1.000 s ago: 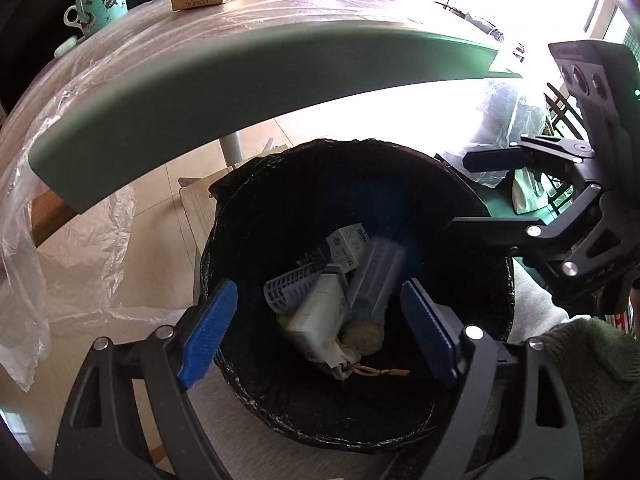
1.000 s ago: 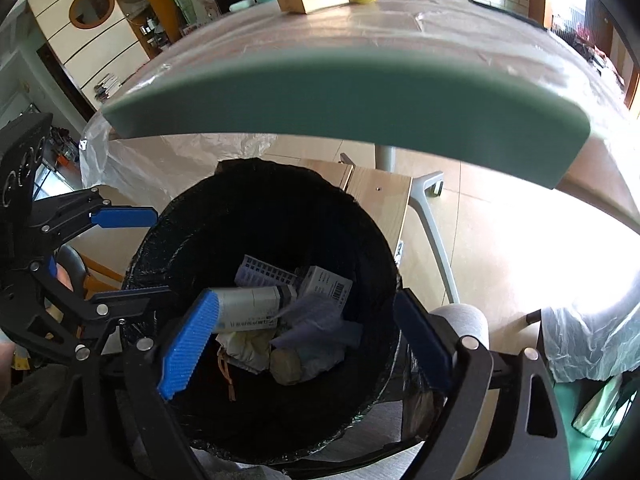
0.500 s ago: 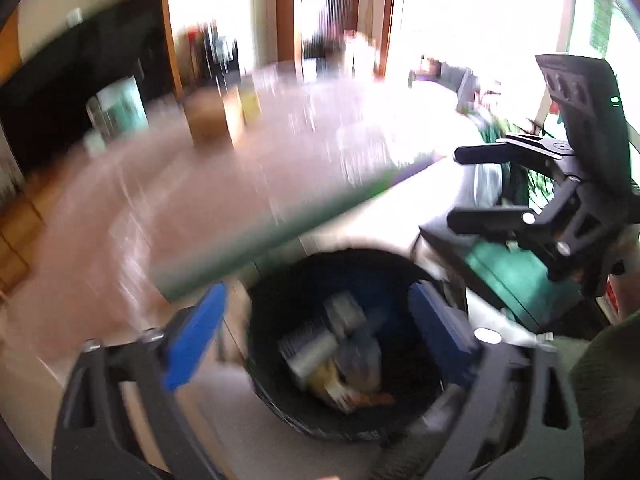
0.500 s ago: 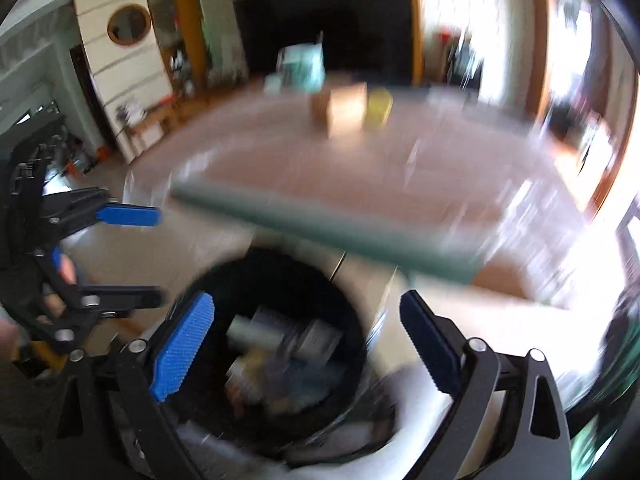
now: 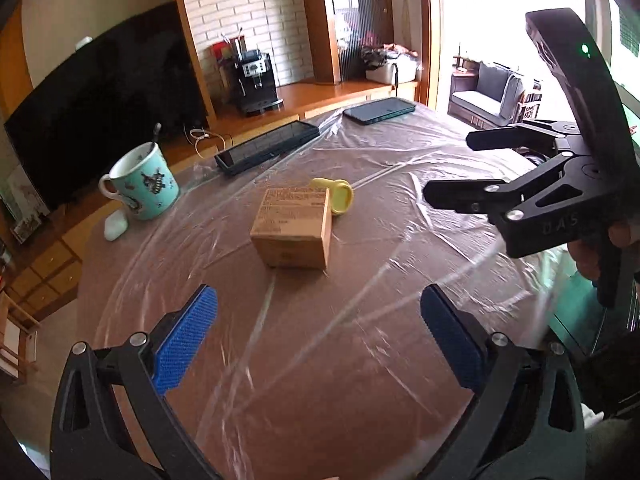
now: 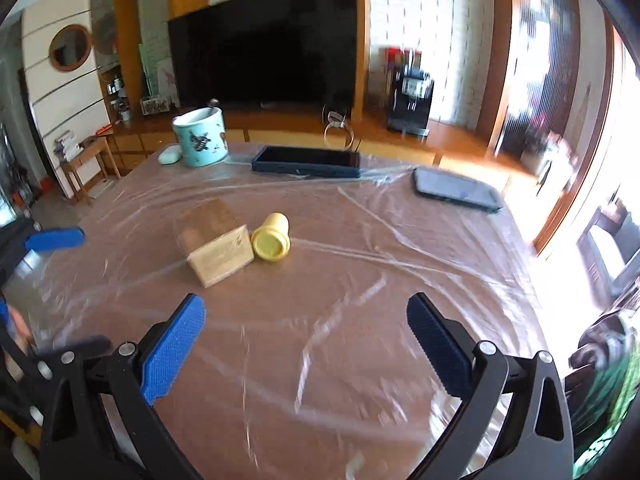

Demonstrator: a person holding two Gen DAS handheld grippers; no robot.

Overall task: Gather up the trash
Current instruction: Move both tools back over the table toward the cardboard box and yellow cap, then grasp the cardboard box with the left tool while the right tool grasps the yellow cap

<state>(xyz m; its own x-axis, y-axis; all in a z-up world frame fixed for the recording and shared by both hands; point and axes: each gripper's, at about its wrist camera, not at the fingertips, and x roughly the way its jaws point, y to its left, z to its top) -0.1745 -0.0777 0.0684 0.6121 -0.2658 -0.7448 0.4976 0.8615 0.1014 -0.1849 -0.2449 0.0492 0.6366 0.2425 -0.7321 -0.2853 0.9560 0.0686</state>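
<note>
Left tool [image 5: 316,340] and right tool [image 6: 306,342]: blue pads spread wide, nothing between them, poised above the near edge of the plastic-wrapped brown desk [image 5: 340,380], likely ready for the next pickup.

Small tan cardboard box [image 5: 294,226]: mid-desk, flat on one face.

Yellow plastic capped bottle [image 6: 272,236]: on its side, touching the box's right, long axis near-to-far, cap nearward.

Turquoise ceramic mug [image 5: 142,186]: far left, upright.

Glossy, wrinkled plastic film [image 5: 400,208] covered the table; the box [image 5: 294,226] looked like matt cardboard, the mug [image 5: 144,184] glazed ceramic.
</note>
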